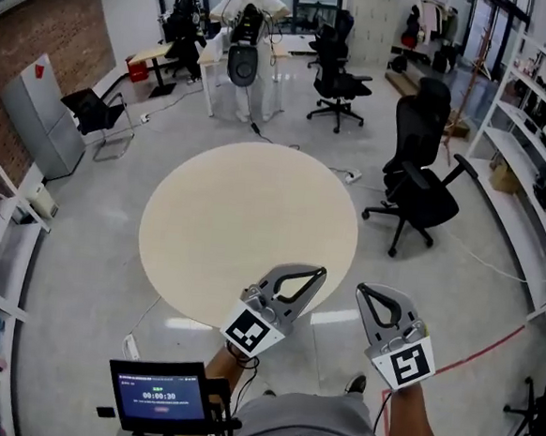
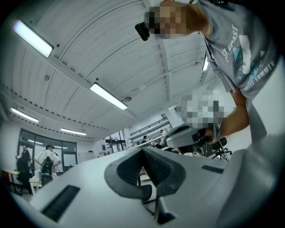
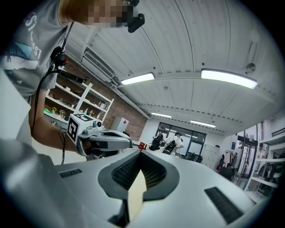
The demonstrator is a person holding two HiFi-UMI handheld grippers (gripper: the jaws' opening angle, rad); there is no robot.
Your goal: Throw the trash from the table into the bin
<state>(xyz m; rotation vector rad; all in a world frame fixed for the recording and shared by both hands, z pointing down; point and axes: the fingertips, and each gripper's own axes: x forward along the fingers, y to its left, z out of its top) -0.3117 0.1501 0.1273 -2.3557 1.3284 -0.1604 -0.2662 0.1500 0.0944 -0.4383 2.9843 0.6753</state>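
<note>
The round beige table (image 1: 225,227) is seen in the middle of the grey floor, directly ahead of the person, with its near edge just beyond the two grippers. The left gripper (image 1: 317,274) is held over that near edge, and the right gripper (image 1: 362,289) is held just beside it, past the table's rim and above the floor; the two are close together but apart. Each is carried with its marker cube (image 1: 250,331) towards the person's body. In the left gripper view the ribbed pads (image 2: 156,165) are shown pressed together along one line, with nothing pinched between them. In the right gripper view the pads (image 3: 153,171) are likewise shown closed on each other and empty. A small screen (image 1: 158,396) with a timer is mounted low at the left of the head view. A black office chair (image 1: 421,191) is placed to the right of the table, well apart from it, and white shelving (image 1: 543,130) is ranged along the right wall. A grey cabinet (image 1: 41,114) is set against the brick wall at the left. At the far desks a person in white (image 1: 250,13) is seen standing.
</note>
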